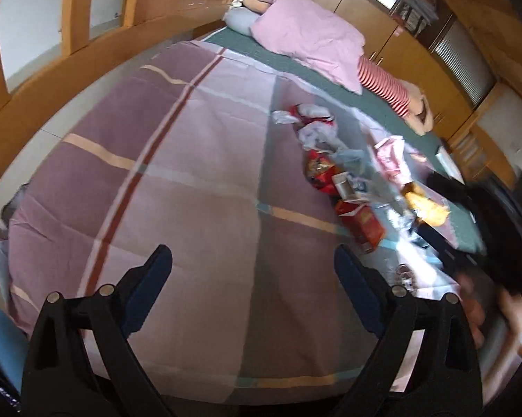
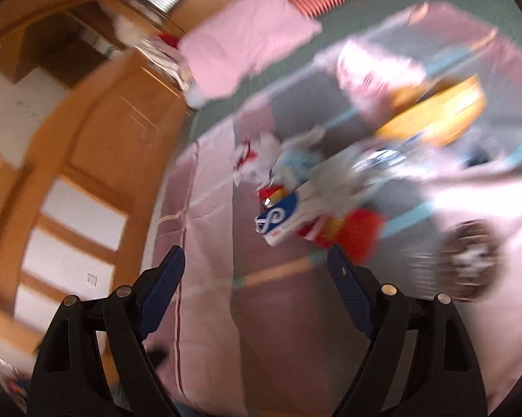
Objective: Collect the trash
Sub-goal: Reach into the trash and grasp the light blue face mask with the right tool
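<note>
Left gripper (image 1: 252,271): jaws spread wide, nothing between them, hanging over a bare stretch of the plaid bedsheet (image 1: 177,187). Right gripper (image 2: 257,272): jaws likewise released and empty, above the same sheet; this view is heavily smeared. Just past the right gripper's far finger lies a red carton (image 2: 356,238), touching a blue-and-white box (image 2: 278,220). To the right of these, near the frame edge, sits a round brown item (image 2: 469,260), too blurred to identify. In the left wrist view the trash runs as a loose line across the right half of the bed: the red carton (image 1: 363,226) nearest, then a small open white box (image 1: 344,184), a red snack wrapper (image 1: 318,170), a pale blue crumpled bag (image 1: 351,158), and white-and-red crumpled paper (image 1: 306,114) farthest along. Right of that line lie a yellow packet (image 1: 427,205) and a pink wrapper (image 1: 391,156). A dark blurred shape and a hand (image 1: 476,309) occupy the right edge. Beyond the trash, a folded pink quilt (image 1: 306,34) and a red-striped cloth (image 1: 386,85) rest on the green mattress cover (image 1: 254,48), with wooden cabinets (image 1: 361,3) behind
</note>
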`<state>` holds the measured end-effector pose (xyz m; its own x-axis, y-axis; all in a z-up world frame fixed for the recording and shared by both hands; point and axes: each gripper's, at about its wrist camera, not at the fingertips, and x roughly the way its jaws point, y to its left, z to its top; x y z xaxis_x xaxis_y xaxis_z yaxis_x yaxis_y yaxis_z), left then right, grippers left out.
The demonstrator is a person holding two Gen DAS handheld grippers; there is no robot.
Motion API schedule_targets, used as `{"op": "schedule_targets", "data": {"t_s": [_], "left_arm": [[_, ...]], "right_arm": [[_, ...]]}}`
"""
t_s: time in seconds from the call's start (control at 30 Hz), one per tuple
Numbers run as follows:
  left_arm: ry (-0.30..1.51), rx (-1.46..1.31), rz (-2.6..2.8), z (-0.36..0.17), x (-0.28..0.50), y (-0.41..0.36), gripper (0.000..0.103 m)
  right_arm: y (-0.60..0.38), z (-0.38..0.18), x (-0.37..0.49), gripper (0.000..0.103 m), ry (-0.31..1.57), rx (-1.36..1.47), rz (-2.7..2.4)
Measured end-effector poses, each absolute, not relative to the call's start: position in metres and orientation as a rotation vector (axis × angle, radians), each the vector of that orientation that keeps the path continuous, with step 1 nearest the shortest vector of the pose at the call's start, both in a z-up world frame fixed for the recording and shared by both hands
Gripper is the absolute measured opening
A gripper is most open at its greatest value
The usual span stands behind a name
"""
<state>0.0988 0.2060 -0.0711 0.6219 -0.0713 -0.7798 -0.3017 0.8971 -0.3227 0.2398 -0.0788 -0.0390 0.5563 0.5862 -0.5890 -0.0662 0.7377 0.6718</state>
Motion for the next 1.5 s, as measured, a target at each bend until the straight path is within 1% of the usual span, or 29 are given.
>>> {"op": "schedule_targets", "data": {"t_s": [0.07,0.17,0.23,0.33,0.4,0.47,0.5,0.53,0.57,0.6,0.7,0.83,0.87,0.9,0.93,0.97,1.0,1.13,1.23,1.3,1.37,1.4,1.43,1.47,1.5], "left_arm": [[0.916,-0.457,0.125,-0.071,0.101,0.199,0.094],[0.937,-0.462,0.115,-0.072,0.095,0.197,0.094],[0.927,-0.461,0.123,-0.072,0.091,0.199,0.095],[0.917,-0.474,0.157,-0.071,0.089,0.206,0.096],[0.929,-0.488,0.166,-0.074,0.089,0.209,0.096],[0.944,-0.499,0.178,-0.078,0.09,0.211,0.096],[0.945,-0.503,0.187,-0.079,0.09,0.212,0.096],[0.945,-0.51,0.2,-0.08,0.09,0.214,0.096],[0.945,-0.519,0.212,-0.081,0.091,0.215,0.096],[0.946,-0.523,0.218,-0.081,0.091,0.216,0.096],[0.959,-0.531,0.235,-0.086,0.092,0.217,0.096],[0.973,-0.532,0.241,-0.09,0.093,0.216,0.096],[0.976,-0.529,0.243,-0.091,0.093,0.216,0.096],[0.978,-0.528,0.244,-0.091,0.093,0.216,0.096],[0.981,-0.531,0.246,-0.092,0.092,0.216,0.096],[0.982,-0.536,0.246,-0.092,0.092,0.217,0.096],[0.983,-0.54,0.245,-0.092,0.092,0.217,0.096],[0.98,-0.542,0.235,-0.09,0.092,0.216,0.096],[0.989,-0.534,0.229,-0.092,0.092,0.214,0.096],[0.995,-0.535,0.232,-0.093,0.092,0.214,0.096],[0.995,-0.544,0.24,-0.094,0.092,0.216,0.096],[0.994,-0.546,0.244,-0.094,0.092,0.216,0.096],[0.994,-0.546,0.248,-0.094,0.092,0.216,0.096],[0.994,-0.545,0.25,-0.094,0.092,0.217,0.096],[0.995,-0.546,0.252,-0.094,0.093,0.217,0.096]], "right_arm": [[-0.059,-0.06,0.264,0.083,0.905,0.598,0.29],[-0.047,-0.06,0.283,0.082,0.844,0.375,0.136],[-0.048,-0.059,0.294,0.082,0.82,0.355,0.13],[-0.055,-0.071,0.309,0.082,0.833,0.35,0.12],[-0.061,-0.077,0.31,0.069,0.839,0.308,0.121],[-0.06,-0.074,0.308,0.035,0.836,0.273,0.159],[-0.058,-0.074,0.306,0.029,0.843,0.271,0.19],[-0.055,-0.074,0.304,0.021,0.851,0.262,0.22],[-0.052,-0.073,0.298,0.016,0.863,0.234,0.243],[-0.047,-0.075,0.297,0.016,0.876,0.211,0.259],[-0.039,-0.077,0.286,0.016,0.894,0.146,0.289],[-0.038,-0.074,0.279,0.016,0.916,0.159,0.343],[-0.04,-0.073,0.278,0.019,0.92,0.163,0.317],[-0.043,-0.073,0.279,0.025,0.916,0.159,0.281],[-0.047,-0.072,0.28,0.044,0.91,0.153,0.238],[-0.052,-0.073,0.282,0.059,0.907,0.157,0.191],[-0.056,-0.075,0.284,0.063,0.91,0.172,0.168],[-0.068,-0.087,0.301,0.07,0.949,0.247,0.146],[-0.068,-0.098,0.309,0.07,0.993,0.303,0.193],[-0.064,-0.1,0.307,0.058,1.003,0.301,0.228],[-0.052,-0.096,0.302,0.035,1.0,0.23,0.281],[-0.046,-0.095,0.298,0.03,1.001,0.2,0.304],[-0.041,-0.096,0.297,0.017,1.011,0.182,0.321],[-0.035,-0.097,0.292,0.013,1.032,0.163,0.341],[-0.032,-0.098,0.288,0.013,1.042,0.151,0.352]]}}
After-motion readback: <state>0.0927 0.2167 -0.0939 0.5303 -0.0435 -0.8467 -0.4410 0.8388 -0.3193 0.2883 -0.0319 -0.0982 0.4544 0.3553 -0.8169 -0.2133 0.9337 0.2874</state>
